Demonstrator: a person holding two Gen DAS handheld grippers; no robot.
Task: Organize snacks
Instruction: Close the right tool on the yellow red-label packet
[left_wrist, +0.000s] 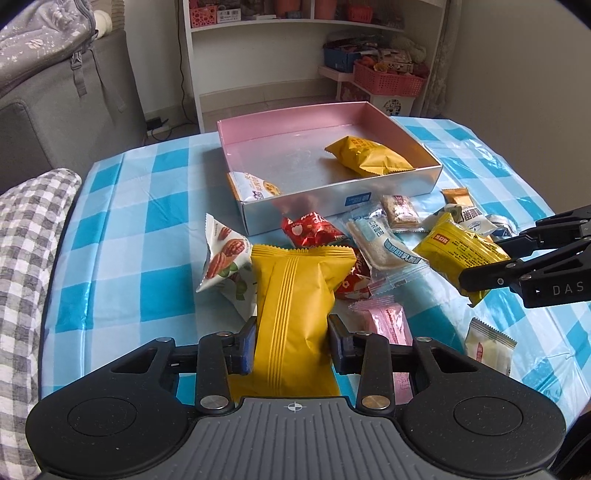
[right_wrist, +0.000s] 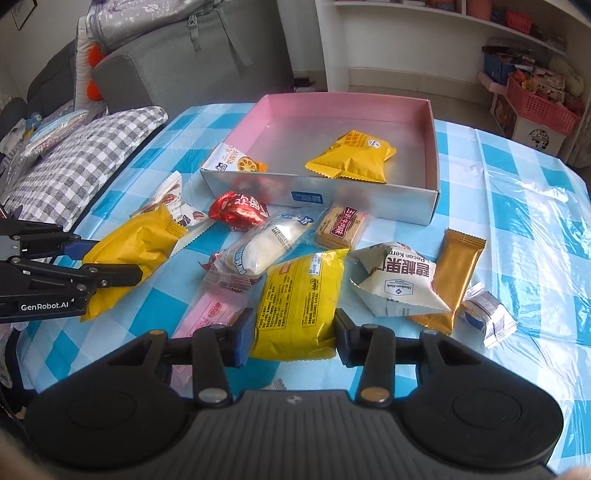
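Fingers, left gripper (left_wrist: 291, 341): clamped on plain yellow packet (left_wrist: 295, 295) | right gripper (right_wrist: 294, 338): clamped on printed yellow packet (right_wrist: 301, 302)

Behind the table we see a white shelf unit (left_wrist: 314, 55) against a pale wall (left_wrist: 517, 55), its shelves crowded with small boxes. A red basket (left_wrist: 388, 79) sits low beside it. On the left we see a grey sofa (left_wrist: 66, 110) with a checked cushion (left_wrist: 26, 251) near the table edge. We see a pale floor (left_wrist: 236, 99) under soft daylight, and a cable (left_wrist: 181, 74) hanging down the wall.
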